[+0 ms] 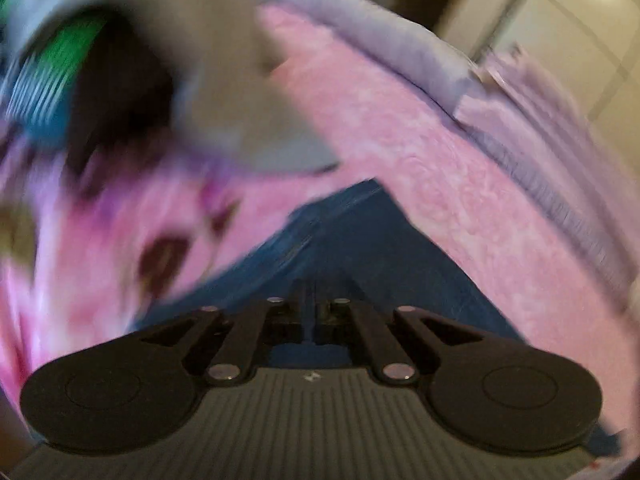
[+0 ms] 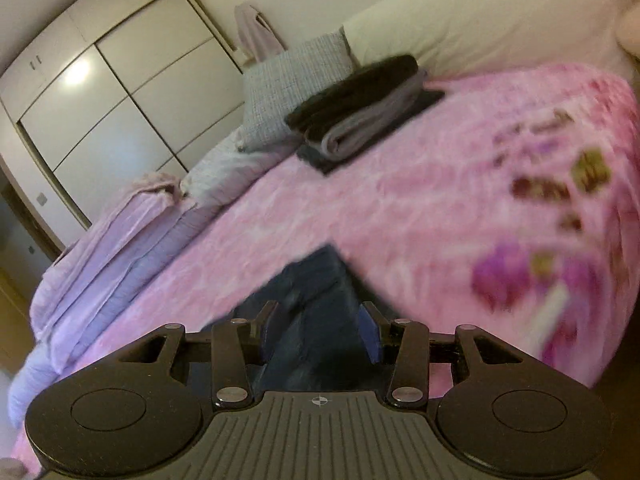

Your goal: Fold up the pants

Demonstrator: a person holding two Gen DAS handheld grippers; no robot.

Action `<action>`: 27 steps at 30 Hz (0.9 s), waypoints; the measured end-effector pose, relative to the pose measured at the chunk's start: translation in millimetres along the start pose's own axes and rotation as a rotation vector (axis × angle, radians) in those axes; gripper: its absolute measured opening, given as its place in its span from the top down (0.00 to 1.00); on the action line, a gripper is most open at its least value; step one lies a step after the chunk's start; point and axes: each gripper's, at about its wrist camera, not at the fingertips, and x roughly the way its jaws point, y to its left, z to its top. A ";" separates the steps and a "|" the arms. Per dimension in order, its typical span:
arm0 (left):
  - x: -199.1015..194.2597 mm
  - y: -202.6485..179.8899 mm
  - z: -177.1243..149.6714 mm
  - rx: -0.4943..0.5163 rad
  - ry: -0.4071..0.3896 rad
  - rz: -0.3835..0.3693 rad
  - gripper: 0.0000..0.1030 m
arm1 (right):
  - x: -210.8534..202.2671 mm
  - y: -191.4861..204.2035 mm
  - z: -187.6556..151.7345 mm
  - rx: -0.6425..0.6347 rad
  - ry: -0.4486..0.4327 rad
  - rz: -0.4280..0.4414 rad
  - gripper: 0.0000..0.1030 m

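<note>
One pink blanket (image 2: 320, 216) is spreading out ahead of both my grippers, and one pair of blue jeans (image 2: 316, 300) is lying on it directly in front of me, its long axis running away from my fingers. I am reaching with my right gripper (image 2: 318, 320), jaws apart with denim between them, while my left gripper (image 1: 308, 312) is pinching together on one jeans edge (image 1: 344, 240). One stack of folded clothes (image 2: 360, 108) is sitting far ahead
</note>
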 end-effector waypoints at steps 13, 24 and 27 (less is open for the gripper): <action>33.8 -17.0 -8.2 -0.205 0.125 -0.290 0.73 | -27.7 5.4 -26.3 0.251 0.112 0.036 0.59; 51.9 -12.6 -4.6 -0.263 0.046 -0.229 0.81 | -9.5 -21.2 -30.5 0.475 0.096 0.070 0.59; 51.5 -16.9 -4.5 -0.206 0.024 -0.232 0.81 | -1.3 -26.0 -29.3 0.484 0.073 0.049 0.59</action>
